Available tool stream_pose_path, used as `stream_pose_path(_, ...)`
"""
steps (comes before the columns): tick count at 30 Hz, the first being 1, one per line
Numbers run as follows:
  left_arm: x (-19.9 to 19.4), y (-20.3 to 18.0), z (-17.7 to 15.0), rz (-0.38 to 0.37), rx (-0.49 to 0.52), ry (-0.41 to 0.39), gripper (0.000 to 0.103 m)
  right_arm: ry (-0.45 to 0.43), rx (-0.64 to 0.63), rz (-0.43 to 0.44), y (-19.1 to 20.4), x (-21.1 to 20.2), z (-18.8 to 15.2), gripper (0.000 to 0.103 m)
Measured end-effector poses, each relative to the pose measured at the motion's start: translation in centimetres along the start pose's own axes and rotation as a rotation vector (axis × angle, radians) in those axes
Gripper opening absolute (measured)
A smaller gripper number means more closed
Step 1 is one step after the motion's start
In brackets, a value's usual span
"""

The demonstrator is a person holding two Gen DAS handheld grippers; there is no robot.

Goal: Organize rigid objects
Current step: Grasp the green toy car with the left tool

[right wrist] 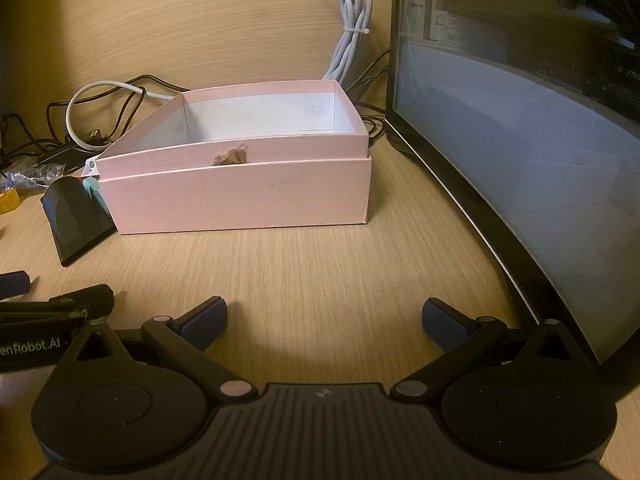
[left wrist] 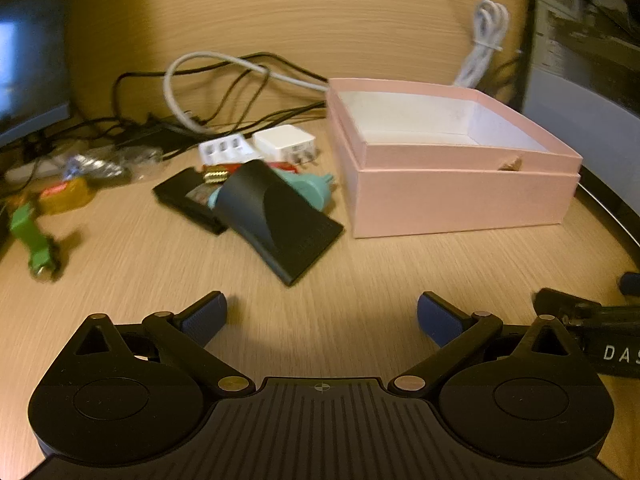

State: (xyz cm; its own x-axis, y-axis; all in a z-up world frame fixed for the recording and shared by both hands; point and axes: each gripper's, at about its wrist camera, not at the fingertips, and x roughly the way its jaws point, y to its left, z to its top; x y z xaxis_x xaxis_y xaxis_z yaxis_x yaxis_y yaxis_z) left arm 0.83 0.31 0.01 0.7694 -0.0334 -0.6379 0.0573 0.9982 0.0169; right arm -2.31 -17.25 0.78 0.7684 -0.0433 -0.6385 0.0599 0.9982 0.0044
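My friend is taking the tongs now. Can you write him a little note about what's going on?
Left tongs: open, holding nothing, above the desk.
Right tongs: open, holding nothing, facing the pink box.
The pink box looks empty inside, though its floor is partly hidden.
Still outside, in a pile left of the box: black wedge, teal piece, white charger, white block. A green piece lies farther left.
Done: nothing put away yet. Left: the whole pile.

"DA" seen in white on right gripper (left wrist: 592,320) body, cut off by frame edge. "enRobot.AI" printed on left gripper (right wrist: 24,312) body, start clipped.
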Motion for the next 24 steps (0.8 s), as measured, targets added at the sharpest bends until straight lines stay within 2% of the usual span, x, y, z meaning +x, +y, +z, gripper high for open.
stream_pose_path(4, -0.6, 0.9, -0.1, -0.089, 0.052, 0.029, 0.103, 0.0, -0.001, 0.0, -0.2, 0.0, 0.0, 0.103)
stream_pose_path(6, -1.6, 2.1, -0.2, -0.14, -0.011, 0.048, 0.103, 0.0, -0.026, 0.032, -0.4, 0.2, 0.2, 0.103)
stream_pose_path(8, -3.0, 4.2, -0.1, -0.132, -0.085, 0.028, 0.103, 0.0, -0.053, 0.069, -0.8, 0.4, 0.4, 0.103)
stream_pose_path(9, -3.7, 5.1, 0.2, -0.104, -0.102, 0.001, 0.102, -0.001, -0.051, 0.072, -0.5, 1.2, 0.7, 0.103)
stream_pose_path(10, -4.6, 6.3, 0.5, -0.047, -0.111, -0.039, 0.102, 0.004, -0.055, 0.079, -0.6, 1.3, 0.8, 0.103)
stream_pose_path(12, -5.9, 9.4, 1.4, 0.103, -0.157, -0.109, 0.103, 0.036, -0.075, 0.094, -0.5, 1.4, 1.4, 0.103)
stream_pose_path(13, -6.2, 11.6, 2.1, 0.172, -0.211, -0.127, 0.102, 0.052, -0.081, 0.101, -0.6, 1.5, 1.6, 0.103)
stream_pose_path(15, -5.6, 15.3, 3.1, 0.245, -0.293, -0.11, 0.102, 0.079, -0.096, 0.114, -0.6, 1.1, 1.8, 0.103)
stream_pose_path(18, -3.7, 19.0, 4.1, 0.262, -0.353, -0.052, 0.102, 0.109, -0.103, 0.116, -0.6, 1.2, 2.2, 0.103)
stream_pose_path(21, -1.9, 19.7, 4.7, 0.259, -0.312, -0.033, 0.102, 0.127, -0.078, 0.094, -0.5, 1.3, 2.4, 0.103)
stream_pose_path(24, -0.8, 19.4, 4.6, 0.257, -0.283, -0.056, 0.102, 0.125, -0.026, 0.035, -0.1, 1.0, 2.0, 0.103)
